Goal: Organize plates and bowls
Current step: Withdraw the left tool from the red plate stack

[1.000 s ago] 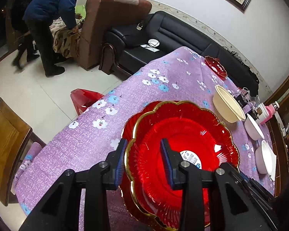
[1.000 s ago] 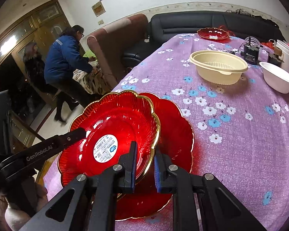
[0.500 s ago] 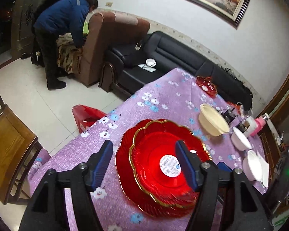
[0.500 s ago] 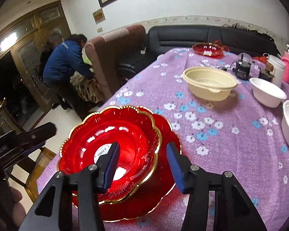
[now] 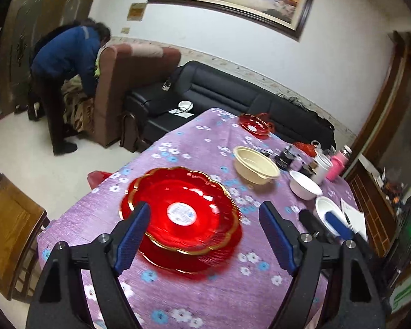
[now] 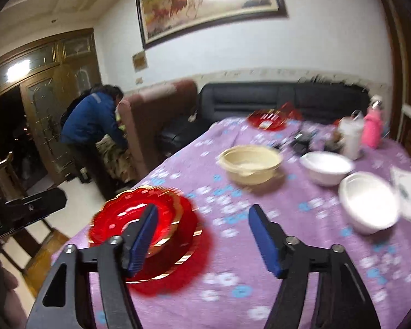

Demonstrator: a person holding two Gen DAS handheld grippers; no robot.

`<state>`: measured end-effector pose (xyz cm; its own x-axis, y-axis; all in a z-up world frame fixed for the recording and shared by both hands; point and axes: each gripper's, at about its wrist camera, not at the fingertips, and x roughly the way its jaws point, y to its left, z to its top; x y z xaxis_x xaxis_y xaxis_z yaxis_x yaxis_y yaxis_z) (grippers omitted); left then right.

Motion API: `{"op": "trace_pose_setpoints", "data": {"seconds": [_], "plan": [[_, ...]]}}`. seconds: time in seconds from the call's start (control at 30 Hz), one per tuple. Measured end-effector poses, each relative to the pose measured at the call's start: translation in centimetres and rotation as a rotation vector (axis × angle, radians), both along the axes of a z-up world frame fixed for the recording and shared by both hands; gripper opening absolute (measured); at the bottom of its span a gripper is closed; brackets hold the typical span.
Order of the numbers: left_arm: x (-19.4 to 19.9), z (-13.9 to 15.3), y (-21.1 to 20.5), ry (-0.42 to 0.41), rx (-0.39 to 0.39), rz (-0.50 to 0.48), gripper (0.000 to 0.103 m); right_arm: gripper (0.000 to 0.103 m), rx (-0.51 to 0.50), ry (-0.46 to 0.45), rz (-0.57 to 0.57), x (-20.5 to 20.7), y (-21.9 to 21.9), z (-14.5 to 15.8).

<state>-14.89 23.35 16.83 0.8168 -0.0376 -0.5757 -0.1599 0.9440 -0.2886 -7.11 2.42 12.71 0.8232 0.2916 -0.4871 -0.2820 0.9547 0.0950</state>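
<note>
On the tablecloth (image 5: 205, 148), stacked red plates (image 5: 183, 213) lie below both spread tools.

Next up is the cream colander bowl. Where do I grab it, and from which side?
Pinch the flared rim of the cream colander bowl on its near edge, one finger inside and one outside. It sits upright with nothing in front, while the white bowl crowds its right.
</note>
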Motion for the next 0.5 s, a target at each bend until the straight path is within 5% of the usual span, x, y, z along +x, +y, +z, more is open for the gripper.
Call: {"op": "trace_pose_setpoints", "data": {"seconds": [0.4,0.5], "plan": [[1.3,3.3,-11.9,0.018,0.17,-0.072,0.081,0.084,0.062,-0.062,-0.191,2.7,-12.4,-1.5],[3.6,4.6,-16.3,0.008,0.15,-0.108,0.082,0.084,0.119,-0.061,-0.241,2.6,-16.2,-2.4]]}}
